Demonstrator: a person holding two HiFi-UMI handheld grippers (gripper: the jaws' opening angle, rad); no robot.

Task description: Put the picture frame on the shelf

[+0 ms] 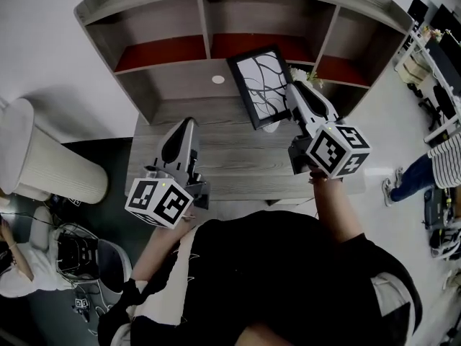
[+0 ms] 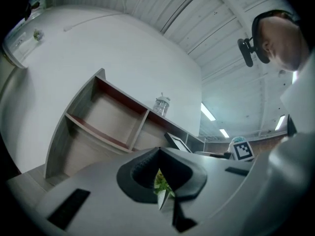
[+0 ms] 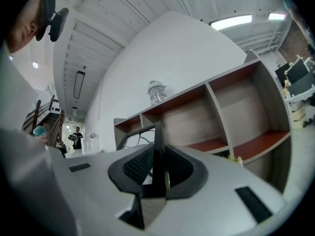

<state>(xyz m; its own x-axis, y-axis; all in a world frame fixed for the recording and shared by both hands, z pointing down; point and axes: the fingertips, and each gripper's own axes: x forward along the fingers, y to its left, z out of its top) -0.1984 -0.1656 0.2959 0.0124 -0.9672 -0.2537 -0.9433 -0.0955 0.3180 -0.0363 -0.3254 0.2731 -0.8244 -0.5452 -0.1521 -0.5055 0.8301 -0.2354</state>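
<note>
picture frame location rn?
Head view, right of centre: the picture frame is clamped at its right edge in the right hand-held gripper, held tilted before the middle compartment of the shelf.

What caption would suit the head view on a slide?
Right hand-held gripper holds a black rectangular picture frame before the grey wooden shelf with red boards; left hand-held gripper is shut.

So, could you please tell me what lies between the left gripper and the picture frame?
Only bare desktop, seen in the head view, separates the left gripper from the picture frame, which the right gripper holds.
</note>
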